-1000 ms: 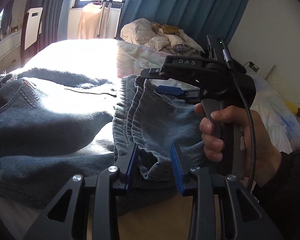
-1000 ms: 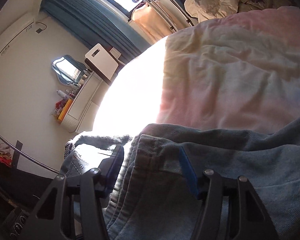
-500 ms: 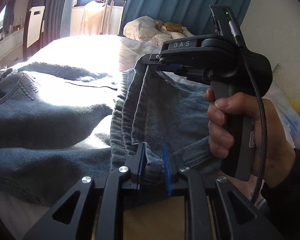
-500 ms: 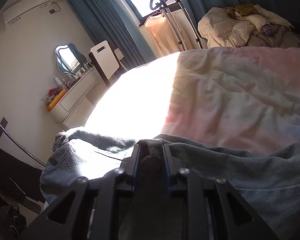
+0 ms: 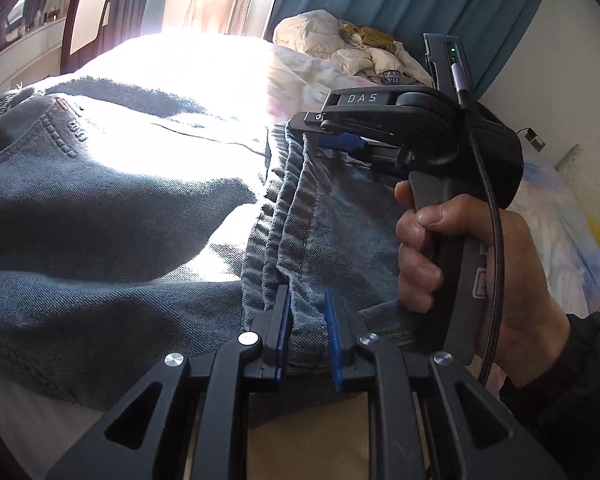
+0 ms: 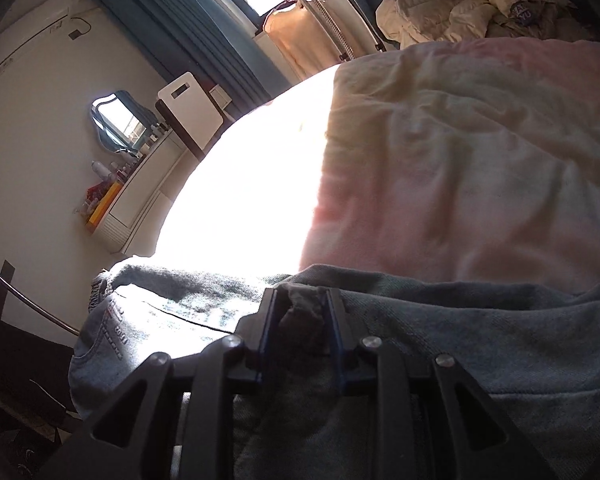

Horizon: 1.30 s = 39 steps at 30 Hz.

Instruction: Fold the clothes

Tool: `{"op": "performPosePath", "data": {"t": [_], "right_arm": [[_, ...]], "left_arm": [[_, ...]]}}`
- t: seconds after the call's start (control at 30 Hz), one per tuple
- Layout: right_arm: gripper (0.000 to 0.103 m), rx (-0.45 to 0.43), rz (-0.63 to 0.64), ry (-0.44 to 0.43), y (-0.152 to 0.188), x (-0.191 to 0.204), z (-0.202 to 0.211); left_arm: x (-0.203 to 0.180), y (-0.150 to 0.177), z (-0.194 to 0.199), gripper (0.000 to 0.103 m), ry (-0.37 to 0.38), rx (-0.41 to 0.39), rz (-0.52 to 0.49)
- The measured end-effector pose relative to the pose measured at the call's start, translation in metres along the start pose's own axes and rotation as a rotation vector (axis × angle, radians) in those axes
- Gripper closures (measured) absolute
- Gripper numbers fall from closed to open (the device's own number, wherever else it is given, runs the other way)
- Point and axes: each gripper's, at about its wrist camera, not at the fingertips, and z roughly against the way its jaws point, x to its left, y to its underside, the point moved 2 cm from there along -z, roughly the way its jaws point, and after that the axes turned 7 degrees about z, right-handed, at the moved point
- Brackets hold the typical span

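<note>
A pair of blue jeans [image 5: 100, 208] lies spread on the bed, waist end to the left, with a bunched folded edge in the middle. My left gripper [image 5: 306, 320] is shut on the near end of that bunched denim edge. In the left wrist view my right gripper [image 5: 340, 136] is hand-held just beyond, shut on the far end of the same edge. In the right wrist view the right gripper [image 6: 300, 320] pinches a dark wad of the jeans [image 6: 480, 340], lifted slightly off the bed.
The bed has a pale pink quilt [image 6: 460, 160], sunlit at the left. A heap of cream bedding and clothes [image 5: 348, 48] lies at the far end. A garment rack [image 6: 312, 20], blue curtains and a dresser with bottles [image 6: 120, 200] stand beyond.
Both grippers went from open around the denim edge to shut on it. The gripped edge has risen a little, and the right gripper has tilted up.
</note>
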Motion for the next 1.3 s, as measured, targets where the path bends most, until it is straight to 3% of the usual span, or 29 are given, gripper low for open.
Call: {"op": "performPosePath", "data": {"t": [0.13,0.3,0.37,0.53,0.6,0.67,0.77,0.87,0.93,1.07,1.17,1.3], "right_arm": [[0.077,-0.013,-0.008,0.005,0.0,0.004,0.023],[0.054,-0.088,-0.034,0.046,0.007,-0.009,0.09],[0.051,-0.127,-0.071,0.074,0.013,-0.02,0.122],[0.044,-0.177,-0.295,0.121,0.045,-0.071,0.201],[0.036,-0.175,-0.403,0.154,0.062,-0.095,0.227],[0.034,-0.151,-0.511,0.179,0.077,-0.119,0.245],[0.034,-0.074,-0.627,0.179,0.095,-0.147,0.255],[0.034,-0.01,-0.613,0.272,0.105,-0.155,0.261],[0.033,0.025,-0.606,0.287,0.109,-0.159,0.259],[0.027,0.166,-0.656,0.222,0.127,-0.168,0.23],[0.018,0.164,-0.69,0.192,0.131,-0.173,0.225],[0.012,0.072,-0.665,0.105,0.121,-0.159,0.239]], "left_arm": [[0.001,0.001,0.008,0.087,0.021,-0.011,0.015],[-0.002,0.002,0.025,0.083,-0.001,-0.055,-0.005],[-0.001,0.001,0.031,0.079,-0.017,-0.075,-0.011],[0.009,-0.005,0.045,0.068,-0.021,-0.095,0.039],[0.013,-0.006,0.045,0.068,-0.037,-0.105,0.059],[0.016,-0.006,0.041,0.067,-0.05,-0.106,0.048],[0.019,-0.003,0.027,0.067,-0.095,-0.065,0.024],[0.023,0.006,0.015,0.067,-0.138,-0.03,-0.006],[0.024,0.006,0.01,0.067,-0.144,-0.024,-0.006],[0.026,0.007,0.009,0.067,-0.144,-0.026,-0.005],[0.026,0.007,0.008,0.067,-0.144,-0.027,-0.002],[0.026,0.007,0.01,0.067,-0.145,-0.027,0.004]]}}
